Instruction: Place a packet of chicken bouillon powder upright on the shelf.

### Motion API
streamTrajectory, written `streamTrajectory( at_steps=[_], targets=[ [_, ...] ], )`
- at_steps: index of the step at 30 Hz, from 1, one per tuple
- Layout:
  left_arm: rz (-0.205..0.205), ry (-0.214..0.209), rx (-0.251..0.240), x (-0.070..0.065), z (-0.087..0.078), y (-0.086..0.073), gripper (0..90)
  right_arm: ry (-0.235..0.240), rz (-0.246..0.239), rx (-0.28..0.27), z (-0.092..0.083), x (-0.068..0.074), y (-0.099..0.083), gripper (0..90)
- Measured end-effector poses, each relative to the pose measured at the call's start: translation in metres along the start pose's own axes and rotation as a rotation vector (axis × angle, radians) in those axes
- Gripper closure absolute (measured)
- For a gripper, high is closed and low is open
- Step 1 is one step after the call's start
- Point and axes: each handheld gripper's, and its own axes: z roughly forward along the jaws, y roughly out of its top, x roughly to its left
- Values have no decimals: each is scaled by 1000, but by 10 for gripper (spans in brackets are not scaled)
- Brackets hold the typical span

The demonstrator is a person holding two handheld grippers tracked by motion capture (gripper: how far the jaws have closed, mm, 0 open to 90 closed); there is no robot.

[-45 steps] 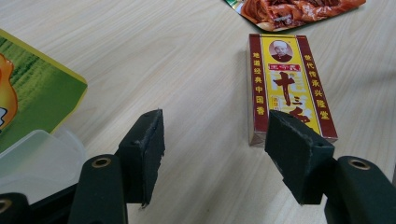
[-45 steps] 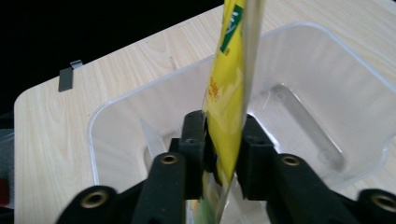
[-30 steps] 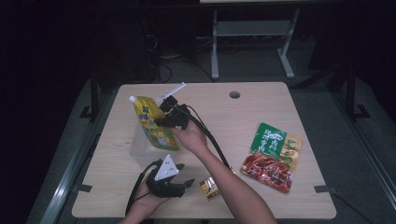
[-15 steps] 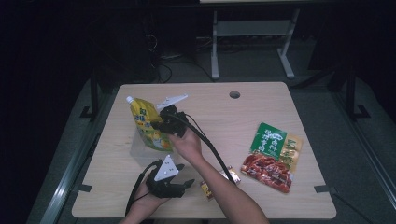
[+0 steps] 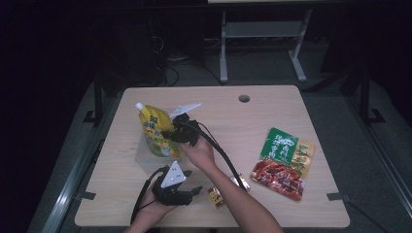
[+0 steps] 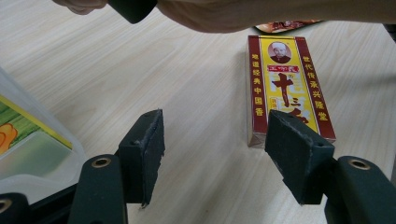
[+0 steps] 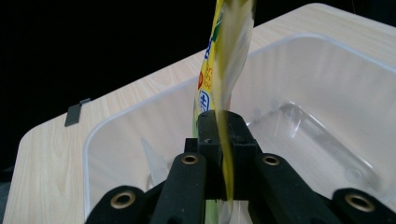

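Over at the left of the wooden surface [image 5: 291, 204], the yellow spouted pouch [image 5: 156, 132] stands nearly upright with its white cap at the top, its lower end down inside a clear plastic tub [image 5: 142, 158]. And the right tool [image 5: 167, 133] has it: in the right gripper view the pouch [image 7: 223, 70] rises edge-on straight out of the two black jaws, pads pinched on its thin edge, with the tub [image 7: 327, 70] spread out wide and see-through beneath; those jaws have just been easing open a touch, yet the pouch sits squeezed between them. The person's right arm reaches across from the bottom, cable trailing down along the forearm. Nearer the front edge, the left tool [image 5: 197, 191] lies low over the surface, released, nothing between its jaws. The left gripper view confirms it, left tool [image 6: 212, 149] gaping over bare wood, a corner of the tub [image 6: 44, 154] at the left and a red and yellow spice box [image 6: 285, 84] lying flat just beyond the right jaw, not touched. That same small box [image 5: 214, 196] sits just beside the forearm in the high view. Well off to the right, a green snack packet [image 5: 282, 145] and a red snack packet [image 5: 277, 177] lie flat, overlapping each other.
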Motion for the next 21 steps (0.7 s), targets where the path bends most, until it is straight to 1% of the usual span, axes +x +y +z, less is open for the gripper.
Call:
streamTrajectory(
  at_steps=[2, 3, 4, 5, 7, 8, 11, 12, 14, 16, 19, 21],
  targets=[
    [2, -2, 2, 0, 1, 0, 368, 1, 4, 9, -1, -1, -1, 835],
    [6, -2, 4, 0, 1, 0, 368, -1, 5, 13, -1, -1, -1, 805],
    [6, -2, 5, 0, 1, 0, 367, -9, 3, 14, -1, -2, -1, 788],
    [7, -2, 4, 0, 1, 0, 366, -7, 5, 13, -1, -2, -1, 778],
    [12, -3, 9, 1, 0, 0, 366, -10, 16, 11, -3, -4, 0, 713],
    [10, -2, 8, 1, 0, 0, 366, -10, 16, 11, -3, -4, 0, 713],
    [14, -4, 9, 1, 0, 0, 366, -5, 28, 14, -6, -6, 0, 650],
    [10, -4, 5, 0, 1, 0, 366, 3, 31, 12, -7, -7, 0, 641],
    [14, -6, 8, 0, 1, 0, 364, 5, 27, 12, -10, -7, 0, 613],
    [1, -9, 3, -1, 2, 0, 363, 13, 37, 5, -14, -7, 0, 591],
    [14, -12, 15, -1, 2, 0, 359, 10, 29, 3, -21, -7, 1, 574],
    [7, -14, 14, -2, 3, 1, 357, 10, 27, 8, -26, -7, 2, 561]
  ],
)
